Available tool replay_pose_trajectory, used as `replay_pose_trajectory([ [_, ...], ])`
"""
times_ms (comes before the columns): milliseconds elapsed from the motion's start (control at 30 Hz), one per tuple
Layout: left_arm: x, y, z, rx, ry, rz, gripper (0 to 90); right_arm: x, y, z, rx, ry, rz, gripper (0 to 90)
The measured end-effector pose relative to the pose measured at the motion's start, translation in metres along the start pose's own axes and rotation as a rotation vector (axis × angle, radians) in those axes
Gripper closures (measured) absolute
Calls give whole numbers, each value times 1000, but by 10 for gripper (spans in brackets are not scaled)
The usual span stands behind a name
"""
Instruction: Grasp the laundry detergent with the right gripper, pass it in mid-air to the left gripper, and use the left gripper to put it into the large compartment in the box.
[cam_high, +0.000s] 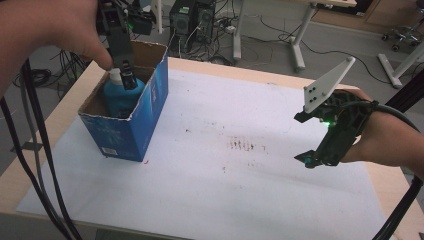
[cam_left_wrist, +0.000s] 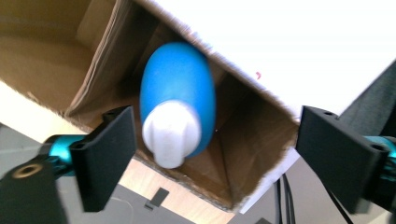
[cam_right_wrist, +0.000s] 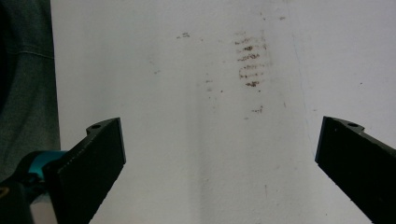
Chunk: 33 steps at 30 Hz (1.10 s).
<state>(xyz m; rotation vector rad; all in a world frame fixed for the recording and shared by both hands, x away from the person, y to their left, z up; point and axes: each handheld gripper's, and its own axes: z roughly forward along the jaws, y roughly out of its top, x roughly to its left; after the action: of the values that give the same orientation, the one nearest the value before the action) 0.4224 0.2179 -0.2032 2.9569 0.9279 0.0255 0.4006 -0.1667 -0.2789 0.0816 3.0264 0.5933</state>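
Observation:
A blue bottle with a white cap stands upright inside an open blue cardboard box at the table's far left. My left gripper hangs over the box mouth, its jaws right at the cap. In the left gripper view the bottle sits between the wide-open jaws of that gripper, closer to the left jaw, with the box's brown inner wall around it. My right gripper hovers open over the white sheet at the right, and nothing lies between the jaws of that gripper.
A white sheet covers most of the wooden table, with brown smudges near its middle, the same smudges lying ahead of the right jaws. Black cables hang off the left edge. Computer towers and desk legs stand behind the table.

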Motion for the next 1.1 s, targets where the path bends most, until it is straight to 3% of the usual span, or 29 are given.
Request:
replay_pose_trajectory([
  [233,-26,15,-16,-38,-36,128,76,-2,0,-7,21,3,-9,7],
  [567,-56,37,-8,-18,-66,310,17,-11,-2,-16,83,4,-8,7],
  [800,-66,51,-2,-18,-81,366,17,-15,-8,-10,151,8,-2,7],
  [1100,-79,66,13,-12,-90,447,17,-17,-13,-6,190,-6,4,7],
])
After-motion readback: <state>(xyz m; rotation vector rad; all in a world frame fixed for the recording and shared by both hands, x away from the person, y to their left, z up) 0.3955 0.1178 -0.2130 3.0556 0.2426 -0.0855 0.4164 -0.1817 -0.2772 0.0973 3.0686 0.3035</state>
